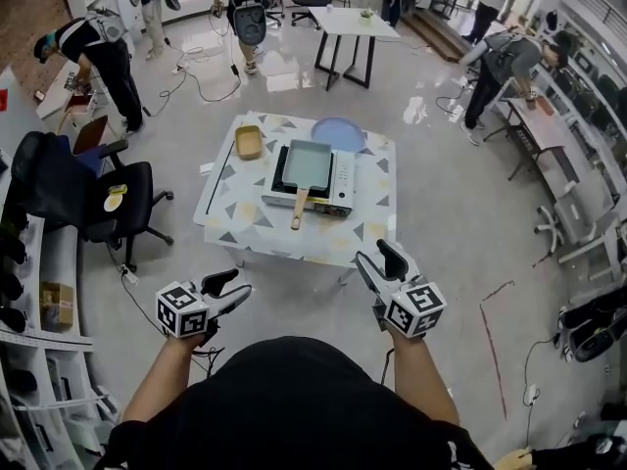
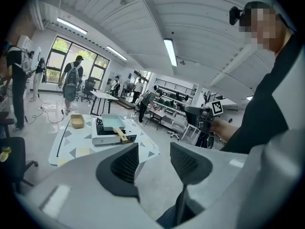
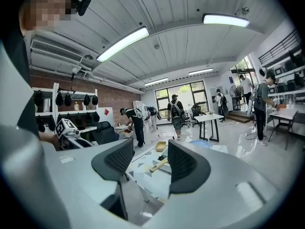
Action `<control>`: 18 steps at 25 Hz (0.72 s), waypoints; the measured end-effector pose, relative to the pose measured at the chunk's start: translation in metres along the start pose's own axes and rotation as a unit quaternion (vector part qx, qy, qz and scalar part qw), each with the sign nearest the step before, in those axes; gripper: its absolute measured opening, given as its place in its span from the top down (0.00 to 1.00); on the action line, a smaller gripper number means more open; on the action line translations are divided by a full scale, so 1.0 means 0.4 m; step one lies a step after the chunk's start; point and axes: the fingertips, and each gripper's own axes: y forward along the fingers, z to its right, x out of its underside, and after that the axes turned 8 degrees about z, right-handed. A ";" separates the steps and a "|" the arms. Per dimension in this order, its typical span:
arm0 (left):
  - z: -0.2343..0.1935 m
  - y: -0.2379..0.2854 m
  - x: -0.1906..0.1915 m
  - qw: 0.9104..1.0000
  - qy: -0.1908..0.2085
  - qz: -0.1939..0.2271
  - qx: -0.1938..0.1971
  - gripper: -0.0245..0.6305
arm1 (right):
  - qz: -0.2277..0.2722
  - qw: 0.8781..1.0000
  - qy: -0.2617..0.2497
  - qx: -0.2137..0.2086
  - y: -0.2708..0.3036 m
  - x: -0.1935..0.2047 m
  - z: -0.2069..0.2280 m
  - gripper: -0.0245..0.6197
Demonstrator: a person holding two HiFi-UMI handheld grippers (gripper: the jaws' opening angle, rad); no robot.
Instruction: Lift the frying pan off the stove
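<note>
A rectangular teal frying pan (image 1: 306,164) with a wooden handle (image 1: 299,207) sits on a white portable stove (image 1: 338,189) on the low patterned table (image 1: 235,225). Both grippers hang in front of the table's near edge, well short of the pan. My left gripper (image 1: 235,284) is open and empty at the lower left. Lower right, my right gripper (image 1: 378,258) is open and empty too. In the left gripper view the pan (image 2: 113,122) lies far beyond the open jaws (image 2: 153,159). Only the pan's handle (image 3: 158,165) shows between the right gripper's jaws (image 3: 150,159).
A yellow tray (image 1: 248,141) and a blue plate (image 1: 338,133) lie at the table's far side. A black office chair (image 1: 108,204) stands to the left, shelves (image 1: 44,292) beyond it. Several people work at the room's edges. Another table (image 1: 353,23) stands farther back.
</note>
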 end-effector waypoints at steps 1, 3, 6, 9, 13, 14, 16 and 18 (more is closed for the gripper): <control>-0.002 0.003 0.002 1.000 -0.004 0.001 -0.003 0.66 | -0.001 1.000 0.000 0.000 0.000 -0.001 0.005 0.57; -0.007 0.005 0.004 1.000 -0.016 0.008 -0.006 0.66 | -0.001 1.000 0.000 0.002 -0.004 -0.007 0.014 0.57; -0.007 0.006 0.002 0.999 -0.035 0.020 0.000 0.66 | -0.003 1.000 -0.004 0.003 -0.007 -0.016 0.022 0.57; -0.009 -0.003 0.013 0.998 -0.059 0.032 0.002 0.66 | -0.007 1.000 -0.002 0.003 -0.011 -0.012 0.024 0.57; -0.020 -0.008 0.015 0.997 -0.071 0.043 -0.006 0.66 | -0.008 1.000 -0.004 -0.003 0.003 -0.020 0.027 0.57; -0.022 -0.006 0.014 0.997 -0.072 0.042 -0.007 0.66 | -0.007 1.000 -0.004 -0.004 0.007 -0.022 0.027 0.57; -0.023 0.000 0.012 0.997 -0.072 0.041 -0.004 0.66 | -0.006 1.000 -0.002 -0.004 0.013 -0.021 0.028 0.57; -0.028 0.009 0.006 0.997 -0.069 0.039 -0.001 0.66 | -0.006 1.000 0.000 -0.003 0.021 -0.018 0.034 0.57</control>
